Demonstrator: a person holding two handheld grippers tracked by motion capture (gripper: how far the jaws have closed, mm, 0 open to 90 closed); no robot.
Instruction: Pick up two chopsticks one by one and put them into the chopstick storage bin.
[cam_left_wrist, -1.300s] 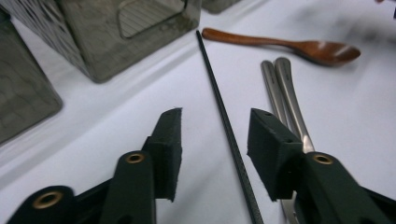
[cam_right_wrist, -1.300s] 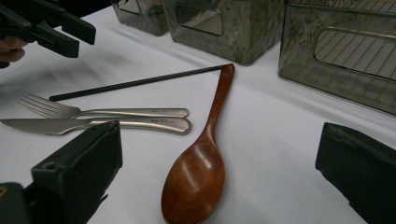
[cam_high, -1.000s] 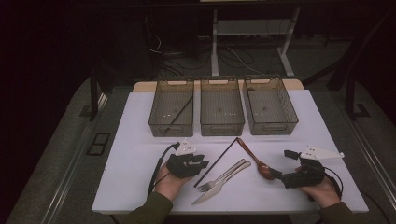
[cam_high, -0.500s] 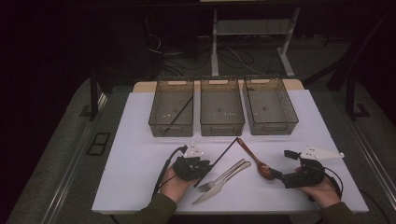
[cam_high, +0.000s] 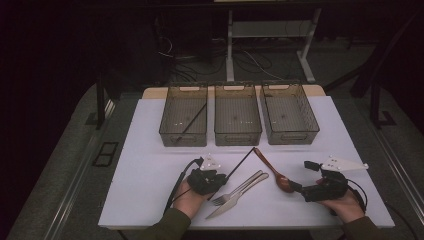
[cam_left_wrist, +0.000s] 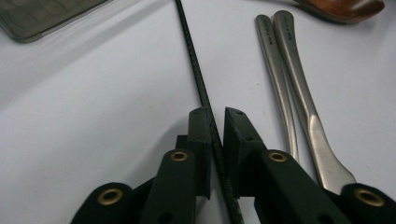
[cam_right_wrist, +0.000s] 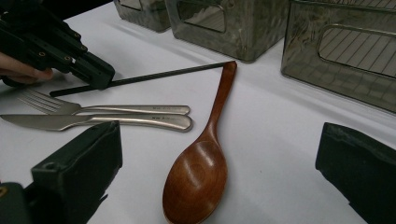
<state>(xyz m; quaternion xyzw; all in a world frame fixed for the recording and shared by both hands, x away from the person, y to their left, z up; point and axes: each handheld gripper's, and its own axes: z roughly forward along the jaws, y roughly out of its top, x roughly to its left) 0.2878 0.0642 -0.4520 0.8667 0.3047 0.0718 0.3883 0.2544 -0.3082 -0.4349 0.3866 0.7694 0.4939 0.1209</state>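
Your left claw (cam_left_wrist: 215, 122) sits low on the white bench (cam_high: 145, 150), near the front edge. Its jaws have just been closing, and now they pinch the thin black stick (cam_left_wrist: 198, 79) between them. The stick lies flat on the bench. From your left claw (cam_high: 216, 184) it runs up and to the right in the high view, and its far tip (cam_high: 248, 152) nearly meets the top of the wooden spoon (cam_high: 272, 171) handle. In the right gripper view you can see the same black stick (cam_right_wrist: 168, 73) poking out of the left claw (cam_right_wrist: 95, 74), with its end right by the spoon's handle tip.

Just to the right of the stick lie a fork (cam_high: 237, 187) and a knife (cam_high: 235, 197). They lie side by side, touching along their handles. In the left gripper view the two shiny handles, fork (cam_left_wrist: 275, 79) and knife (cam_left_wrist: 299, 88), sit close beside the claw.

Your right claw (cam_right_wrist: 219, 172) is wide open. The wooden spoon (cam_right_wrist: 203, 172) lies on the bench with its bowl between the two jaws, but the jaws do not touch it. In the high view your right claw (cam_high: 300, 189) rests at the right side of the bench, pointing at the spoon's bowl.

Three see-through bins stand in a row at the back of the bench. The left bin (cam_high: 184, 131) has another thin black stick (cam_high: 192, 121) leaning inside it.
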